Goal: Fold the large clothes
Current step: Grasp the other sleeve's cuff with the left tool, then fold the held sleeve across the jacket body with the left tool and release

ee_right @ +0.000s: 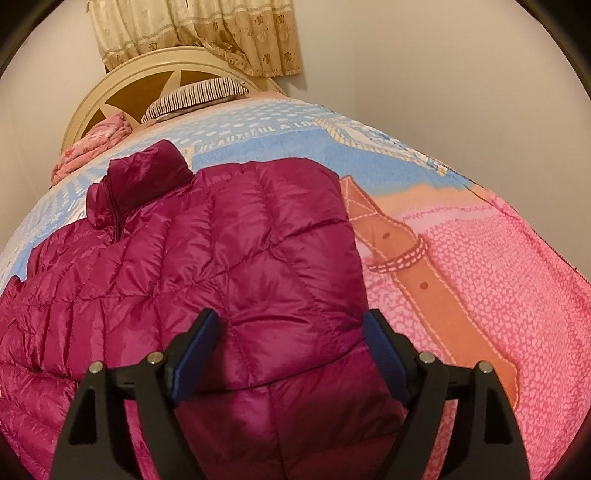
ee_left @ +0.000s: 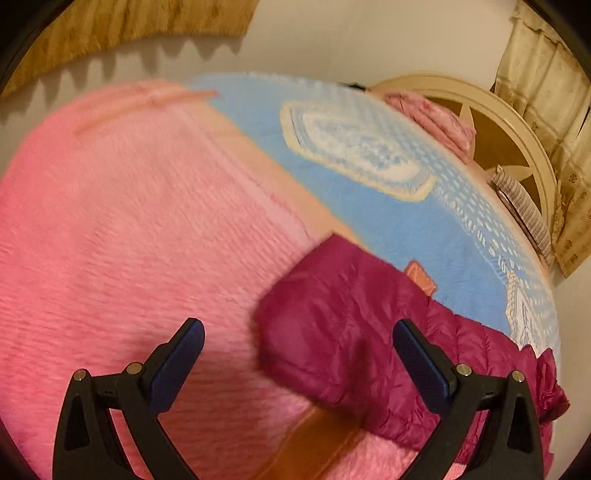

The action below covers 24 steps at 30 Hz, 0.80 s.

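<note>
A: Where's the jacket?

B: Magenta quilted puffer, lying flat on the bed, on the blue-and-pink blanket. Long axis runs head to foot of the bed. Collar points toward the headboard; the hem end is nearest the right hand-held gripper. One side panel looks folded over the body, giving a straight edge alongside the printed orange strap.

A: Grippers?

B: Right hand-held gripper: jaws spread wide, holding nothing, hovering over the lower part of the jacket. Can't tell if the pads touch the fabric. Left hand-held gripper: also spread wide, nothing in it, over the pink half of the blanket, with a jacket corner between the fingers' line of sight. That view is motion-blurred, so contact is unclear.

A: Room to move?

B: Pink half of the blanket beside the strap is bare fabric out to the bed edge. Between collar and headboard: a strip of blue blanket, then a striped pillow and a folded pink cloth against the headboard. The jacket's other side spreads toward the opposite bed edge and runs out of frame. Wall close behind the pink side; curtain above the headboard.
</note>
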Available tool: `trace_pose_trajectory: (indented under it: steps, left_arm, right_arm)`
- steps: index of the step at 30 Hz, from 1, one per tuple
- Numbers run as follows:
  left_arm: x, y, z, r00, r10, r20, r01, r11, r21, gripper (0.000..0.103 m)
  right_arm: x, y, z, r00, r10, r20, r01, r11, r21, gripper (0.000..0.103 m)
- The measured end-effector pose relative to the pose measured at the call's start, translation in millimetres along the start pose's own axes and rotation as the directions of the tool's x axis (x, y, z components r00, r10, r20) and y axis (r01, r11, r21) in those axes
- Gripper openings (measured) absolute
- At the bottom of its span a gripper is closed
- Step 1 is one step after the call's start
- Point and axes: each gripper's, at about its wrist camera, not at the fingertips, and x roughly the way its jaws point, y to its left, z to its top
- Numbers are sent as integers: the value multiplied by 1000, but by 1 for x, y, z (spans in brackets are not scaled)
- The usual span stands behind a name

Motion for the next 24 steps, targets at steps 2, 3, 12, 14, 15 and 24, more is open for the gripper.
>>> trace_pose_trajectory:
  steps: [2,3,12,14,15,24]
  left_arm:
    - [16,-2,-4,999,-11,-31,11,1000,-5,102]
    - [16,-5,-7,1000,8,-1,-8,1000,10,102]
    - [11,-13,-15,993,-98,63,94,994,62,18]
    - [2,-21,-15,992,-84,96,75,992,98,17]
    - [-8,-28,-16,988,-88,130,72,989,126,17]
    - [-127,-163,-59,864,-431,259,238,805,543,17]
  right_arm:
    - [1,0,0,1000,-2,-7,2,1000,-1,85]
    - [2,0,1,1000,-4,-12,4,1000,-1,85]
    - [6,0,2,1000,-8,-22,8,1000,-5,86]
    - [7,-2,2,1000,-3,-22,3,1000,-4,86]
    - [8,-2,2,1000,-2,-22,2,1000,-2,86]
    - [10,-7,1,1000,15,-25,-15,1000,16,86]
